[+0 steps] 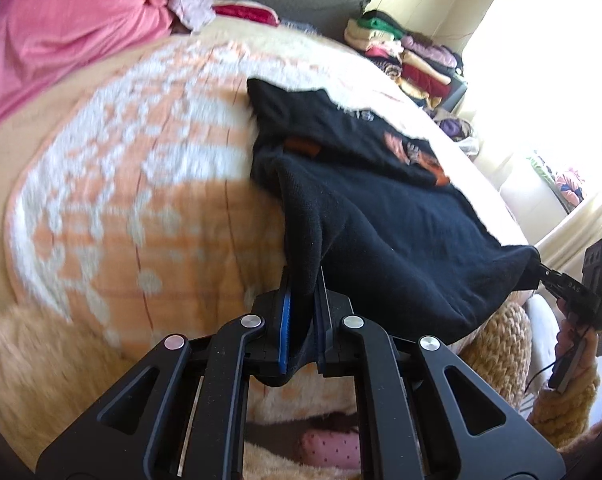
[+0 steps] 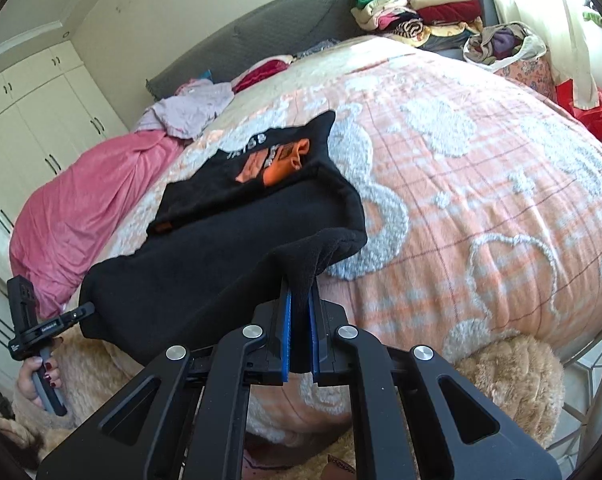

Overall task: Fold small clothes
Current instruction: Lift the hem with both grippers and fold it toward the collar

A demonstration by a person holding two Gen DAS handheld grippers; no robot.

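Left wrist view: black garment (image 1: 381,208) is noted soft, limp, light; near corners suit gripping. It is draped on the bed (image 1: 121,200), hem raised. Left claw (image 1: 303,320) and right claw (image 2: 299,328) are clamped on it.

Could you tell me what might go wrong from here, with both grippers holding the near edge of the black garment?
1. The left gripper and right gripper each pinch only a small bunch of the black garment; it could slip out if pulled hard.
2. The fabric sags between the grips, so the fold may land uneven.
3. Dragging could rumple the fluffy peach blanket underneath.
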